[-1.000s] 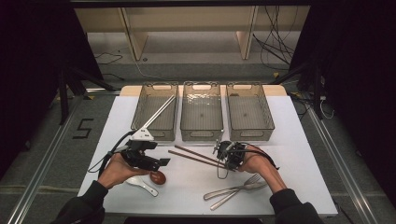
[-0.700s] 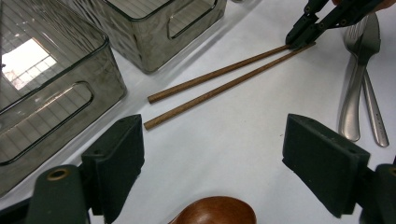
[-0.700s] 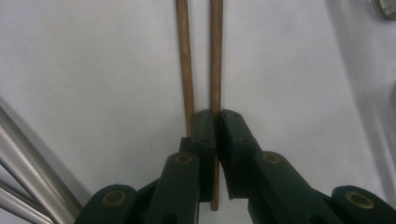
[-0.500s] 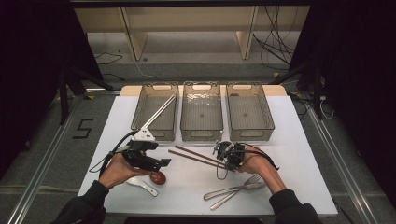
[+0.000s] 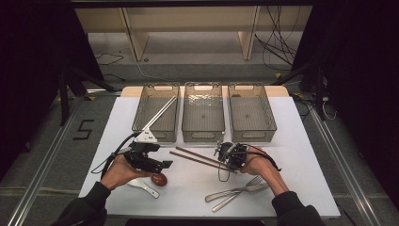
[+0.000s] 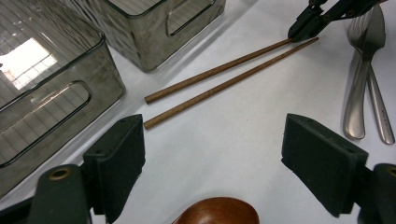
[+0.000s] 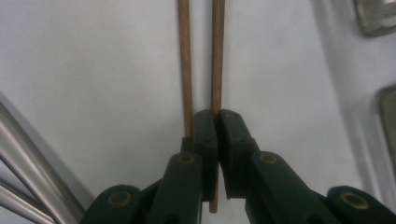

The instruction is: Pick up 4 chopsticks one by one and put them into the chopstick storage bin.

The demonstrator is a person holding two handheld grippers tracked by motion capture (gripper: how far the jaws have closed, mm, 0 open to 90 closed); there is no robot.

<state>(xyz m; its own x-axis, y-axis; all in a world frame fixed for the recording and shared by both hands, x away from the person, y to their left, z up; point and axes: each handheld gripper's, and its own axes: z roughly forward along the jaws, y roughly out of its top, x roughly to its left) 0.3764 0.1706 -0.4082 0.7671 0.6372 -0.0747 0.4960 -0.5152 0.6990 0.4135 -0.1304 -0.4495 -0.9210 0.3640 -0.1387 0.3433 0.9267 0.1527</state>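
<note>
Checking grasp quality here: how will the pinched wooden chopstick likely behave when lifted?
The chopstick looks thin, rigid wood, so probably light and stiff. The right gripper pinches it near one end, so the long free end may droop or pivot. Being round, it could roll if dropped.

Three clear smoky plastic bins in row at far side of white table (image 5: 301,160): left bin (image 5: 156,113), middle bin (image 5: 203,113), right bin (image 5: 251,113).
Long pale stick (image 5: 160,113) leaning in left bin, one end over its near rim.
Fork (image 5: 235,189) and second steel utensil (image 5: 230,200) side by side near front right.
Wooden spoon bowl (image 5: 159,179), front left.
White utensil (image 5: 141,186) just beside it.
</note>
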